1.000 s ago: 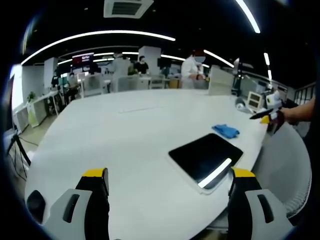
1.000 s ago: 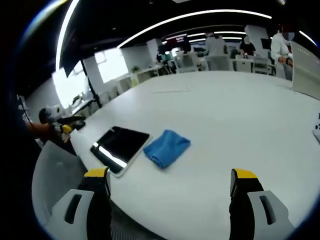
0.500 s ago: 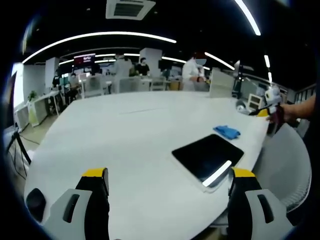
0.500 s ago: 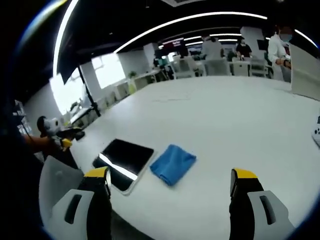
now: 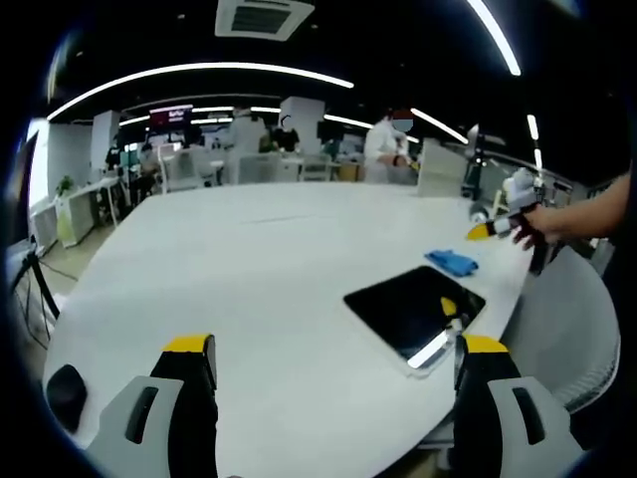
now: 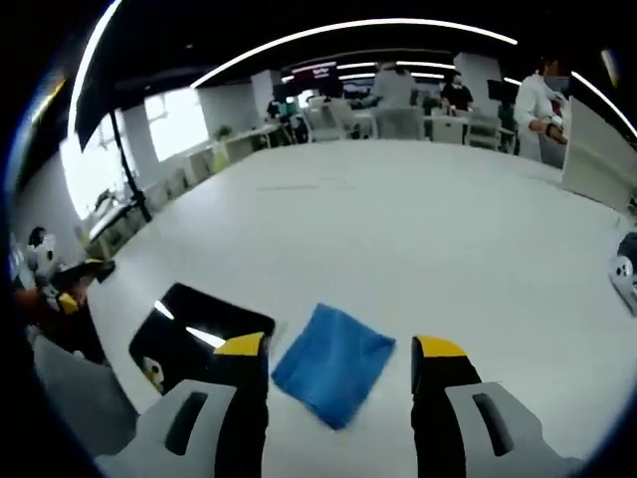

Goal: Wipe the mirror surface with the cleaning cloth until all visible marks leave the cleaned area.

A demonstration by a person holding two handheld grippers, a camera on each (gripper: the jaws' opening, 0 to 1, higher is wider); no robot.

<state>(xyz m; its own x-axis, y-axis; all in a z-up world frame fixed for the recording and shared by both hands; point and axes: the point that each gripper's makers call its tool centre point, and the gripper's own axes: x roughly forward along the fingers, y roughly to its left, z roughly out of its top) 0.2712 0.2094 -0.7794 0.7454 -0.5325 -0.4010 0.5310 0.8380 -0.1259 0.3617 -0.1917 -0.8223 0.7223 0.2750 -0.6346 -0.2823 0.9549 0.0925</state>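
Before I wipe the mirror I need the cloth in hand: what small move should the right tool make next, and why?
Probably ease the right tool down and close it on the blue cloth. Its jaws stand open on either side of the cloth, which lies loose on the white table beside the dark mirror.

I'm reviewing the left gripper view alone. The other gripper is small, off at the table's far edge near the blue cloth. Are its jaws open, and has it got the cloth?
Observer: The right gripper has its jaws open; they are not shut on the cleaning cloth.
Operator: Where is the cloth relative to those jaws?
Observer: It lies spread on the table, framed between the two jaws.
Operator: And the mirror?
Observer: The mirror is close beside the cloth, past the gripper's left jaw. I cannot tell if they touch.
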